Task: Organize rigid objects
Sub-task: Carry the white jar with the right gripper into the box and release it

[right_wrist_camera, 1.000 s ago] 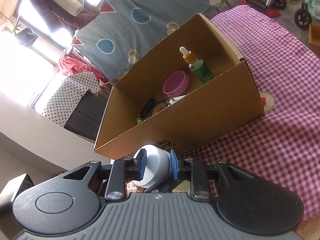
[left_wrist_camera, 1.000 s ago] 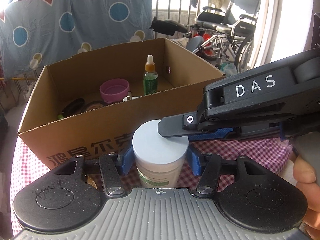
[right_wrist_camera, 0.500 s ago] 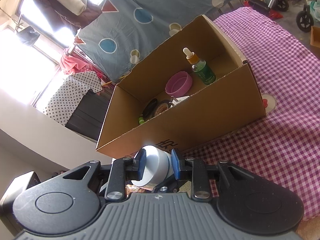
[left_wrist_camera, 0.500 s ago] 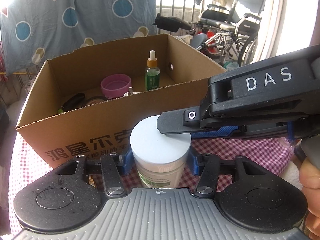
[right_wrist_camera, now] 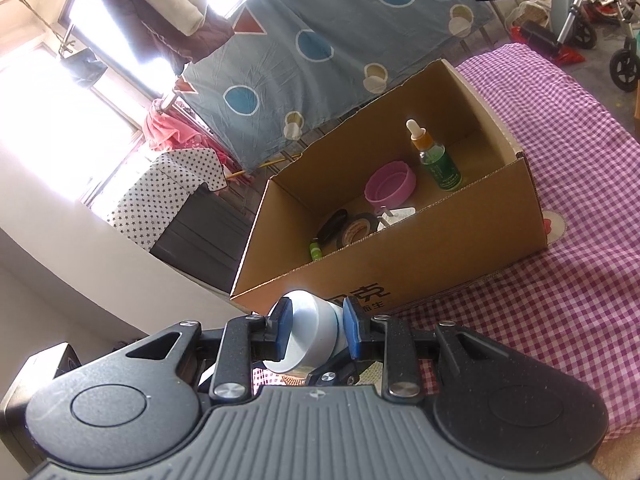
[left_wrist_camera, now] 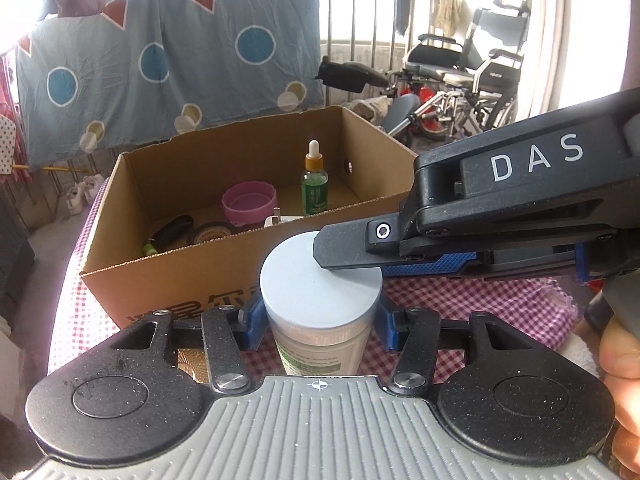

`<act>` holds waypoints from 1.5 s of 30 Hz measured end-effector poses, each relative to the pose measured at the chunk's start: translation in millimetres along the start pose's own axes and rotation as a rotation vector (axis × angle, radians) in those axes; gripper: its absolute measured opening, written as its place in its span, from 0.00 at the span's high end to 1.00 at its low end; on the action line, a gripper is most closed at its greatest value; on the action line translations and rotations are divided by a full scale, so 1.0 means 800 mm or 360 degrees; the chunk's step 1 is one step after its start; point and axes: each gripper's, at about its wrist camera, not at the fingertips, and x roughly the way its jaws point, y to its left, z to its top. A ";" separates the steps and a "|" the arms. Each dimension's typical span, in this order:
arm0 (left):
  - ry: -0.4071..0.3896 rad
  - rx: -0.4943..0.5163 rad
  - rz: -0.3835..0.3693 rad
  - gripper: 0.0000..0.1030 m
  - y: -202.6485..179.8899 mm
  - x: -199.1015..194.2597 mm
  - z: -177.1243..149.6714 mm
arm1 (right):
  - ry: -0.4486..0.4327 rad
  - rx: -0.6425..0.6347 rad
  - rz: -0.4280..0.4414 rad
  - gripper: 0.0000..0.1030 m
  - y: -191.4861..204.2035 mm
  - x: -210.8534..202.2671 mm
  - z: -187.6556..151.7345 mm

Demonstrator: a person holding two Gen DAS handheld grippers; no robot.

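Two hand-held grippers on one white jar, in front of an open cardboard box.

Purple-and-white checked cloth (right_wrist_camera: pixel 560 288) covers the tabletop; behind it hang a blue sheet (left_wrist_camera: pixel 168 60) with circles and triangles, railings, and a wheelchair (left_wrist_camera: pixel 472 64) stands near bright windows. The left hand-held gripper (left_wrist_camera: pixel 318 316) holds the white jar (left_wrist_camera: pixel 320 280) upright by its body, blue pads touching both sides. The right hand-held gripper (right_wrist_camera: pixel 318 328) reaches in sideways and clamps the jar's lid. The cardboard box (left_wrist_camera: pixel 200 272) just behind contains a green dropper bottle (left_wrist_camera: pixel 315 184) standing upright, a pink bowl (left_wrist_camera: pixel 249 203), a tape roll (right_wrist_camera: pixel 357 229), a dark object and a small white item.
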 end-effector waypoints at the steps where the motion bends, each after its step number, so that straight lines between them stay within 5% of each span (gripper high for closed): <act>1: -0.0014 0.0003 0.0007 0.48 0.000 -0.004 0.000 | -0.0007 -0.0007 0.0007 0.70 0.003 -0.002 0.000; 8: -0.0157 0.0039 0.0047 0.48 0.007 -0.034 0.030 | -0.0099 -0.0130 0.0086 0.70 0.042 -0.022 0.020; 16: -0.0282 0.0119 0.0004 0.48 0.011 -0.033 0.109 | -0.0258 -0.0270 0.0128 0.70 0.074 -0.040 0.089; 25: -0.0002 0.0032 -0.0215 0.48 0.009 0.070 0.149 | -0.0194 -0.0181 -0.0021 0.70 0.013 -0.001 0.156; 34: 0.0216 0.0009 -0.0231 0.48 -0.001 0.146 0.136 | -0.0060 -0.0068 -0.0108 0.70 -0.065 0.051 0.167; 45: 0.0331 0.0003 -0.0248 0.46 -0.010 0.186 0.127 | -0.0096 -0.0096 -0.0160 0.70 -0.085 0.063 0.174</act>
